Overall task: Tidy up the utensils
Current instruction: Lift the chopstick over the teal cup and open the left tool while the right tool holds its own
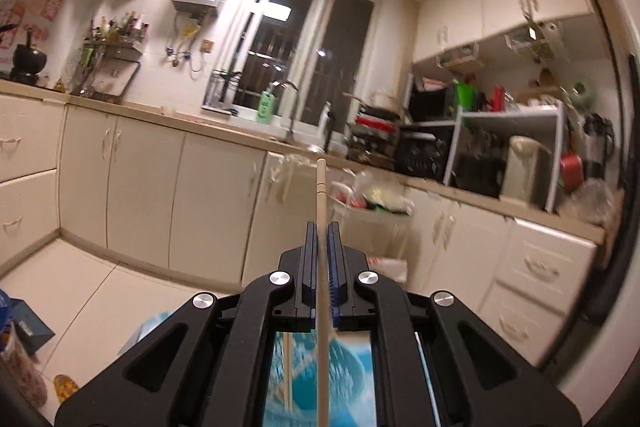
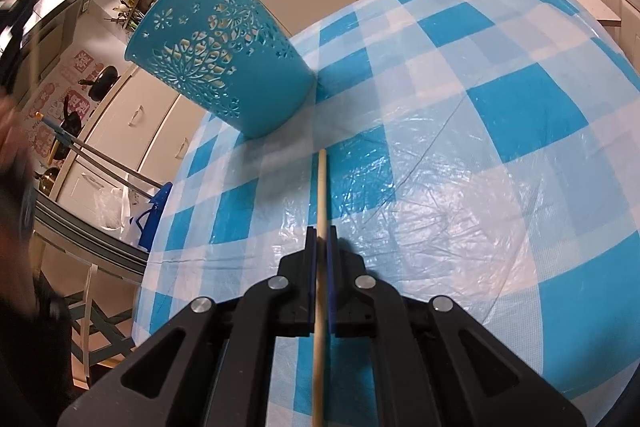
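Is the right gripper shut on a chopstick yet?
Yes: the right gripper is shut on a chopstick, which runs between its fingers.

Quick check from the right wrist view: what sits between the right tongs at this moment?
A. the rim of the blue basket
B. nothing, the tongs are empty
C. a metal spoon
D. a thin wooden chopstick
D: the right tongs are shut on a pale wooden chopstick whose tip points toward the blue basket on the checked tablecloth.
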The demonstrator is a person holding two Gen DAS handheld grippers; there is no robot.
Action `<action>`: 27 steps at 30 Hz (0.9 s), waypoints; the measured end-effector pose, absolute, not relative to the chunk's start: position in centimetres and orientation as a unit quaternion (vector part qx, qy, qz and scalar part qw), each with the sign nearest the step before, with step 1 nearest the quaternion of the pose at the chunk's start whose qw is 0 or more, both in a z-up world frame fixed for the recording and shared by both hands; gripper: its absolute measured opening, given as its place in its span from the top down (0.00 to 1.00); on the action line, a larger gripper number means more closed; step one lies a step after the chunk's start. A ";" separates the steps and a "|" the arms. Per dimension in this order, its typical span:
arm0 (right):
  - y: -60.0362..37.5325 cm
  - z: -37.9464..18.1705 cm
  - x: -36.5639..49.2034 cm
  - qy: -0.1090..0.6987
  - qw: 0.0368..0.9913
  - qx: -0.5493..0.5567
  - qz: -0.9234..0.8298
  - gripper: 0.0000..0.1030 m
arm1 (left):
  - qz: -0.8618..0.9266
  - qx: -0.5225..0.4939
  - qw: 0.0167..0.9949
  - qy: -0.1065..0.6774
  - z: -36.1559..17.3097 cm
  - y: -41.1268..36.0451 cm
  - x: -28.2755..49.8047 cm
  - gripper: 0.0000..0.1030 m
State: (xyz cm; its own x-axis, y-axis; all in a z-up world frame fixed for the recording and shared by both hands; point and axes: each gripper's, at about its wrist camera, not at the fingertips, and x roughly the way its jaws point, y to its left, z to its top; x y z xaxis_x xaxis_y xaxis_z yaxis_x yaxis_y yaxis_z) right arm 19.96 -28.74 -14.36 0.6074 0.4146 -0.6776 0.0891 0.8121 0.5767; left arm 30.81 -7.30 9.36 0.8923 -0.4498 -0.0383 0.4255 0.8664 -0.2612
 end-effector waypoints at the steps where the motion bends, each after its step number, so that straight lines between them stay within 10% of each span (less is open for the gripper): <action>1: -28.8 -14.4 19.9 0.432 0.848 0.291 0.096 0.95 | -0.221 -0.133 0.965 0.050 9.4 -7.4 31.9 0.95; 27: -29.6 -14.7 19.7 0.429 0.838 0.320 0.101 0.95 | -0.162 -0.047 0.977 0.133 0.0 -10.4 35.1 0.95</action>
